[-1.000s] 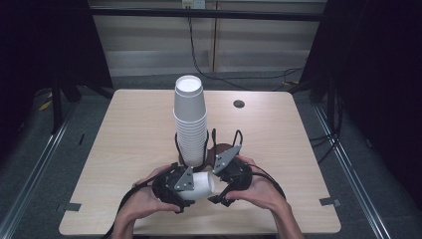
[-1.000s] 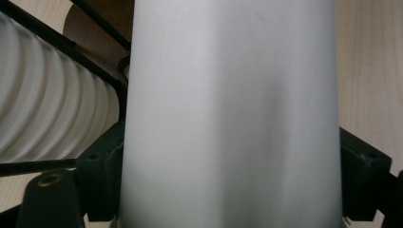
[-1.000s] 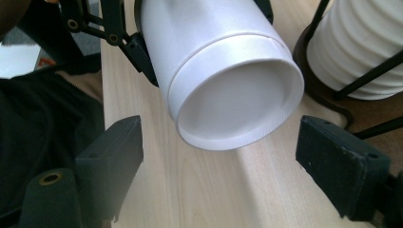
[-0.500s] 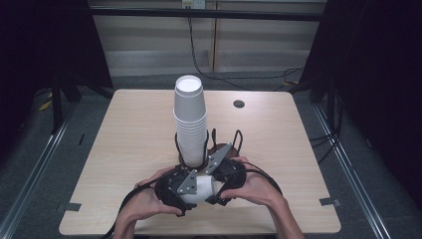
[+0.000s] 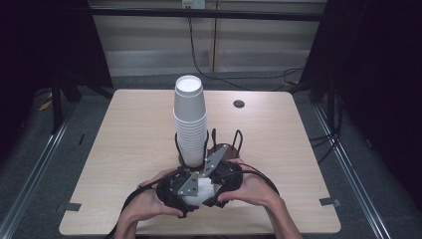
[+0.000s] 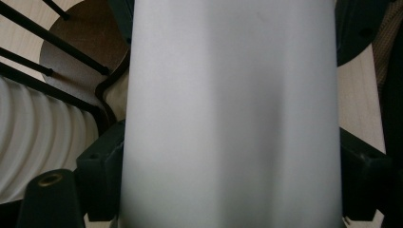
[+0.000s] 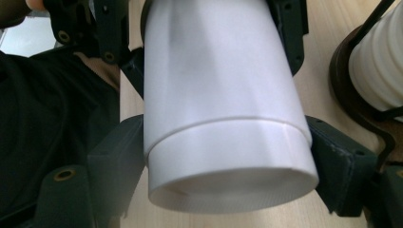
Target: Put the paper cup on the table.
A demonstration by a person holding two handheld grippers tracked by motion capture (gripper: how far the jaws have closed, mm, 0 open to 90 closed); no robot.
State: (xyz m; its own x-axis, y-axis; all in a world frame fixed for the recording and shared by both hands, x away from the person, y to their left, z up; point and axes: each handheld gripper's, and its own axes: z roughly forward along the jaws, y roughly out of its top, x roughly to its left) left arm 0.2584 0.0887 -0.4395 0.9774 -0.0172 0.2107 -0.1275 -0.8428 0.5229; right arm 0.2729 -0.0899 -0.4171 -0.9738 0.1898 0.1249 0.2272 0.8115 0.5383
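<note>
A white foam cup point(image 5: 203, 190) lies on its side between my two grippers, near the table's front edge. My left gripper point(image 5: 185, 188) is shut on its narrow end; in the left gripper view the cup point(image 6: 228, 118) fills the gap between the jaws of the left gripper point(image 6: 231, 175). My right gripper point(image 5: 219, 183) faces it from the right. Its jaws have just been closing, and they now touch both sides of the cup point(image 7: 223, 118) at the rim of the right gripper point(image 7: 225, 166). The left gripper's fingers point(image 7: 290, 28) grip the far end.
A tall stack of white cups point(image 5: 189, 124) stands in a black wire holder point(image 5: 219, 149) just behind the grippers, also in the stack point(image 6: 28, 142) and stack point(image 7: 380, 71). The wooden table point(image 5: 124, 149) has a dark round hole point(image 5: 239, 104) at the back right.
The two hands have come closer together. The right gripper has slid left along the cup, so less of the white cup shows between the grippers. The stack has not moved.
</note>
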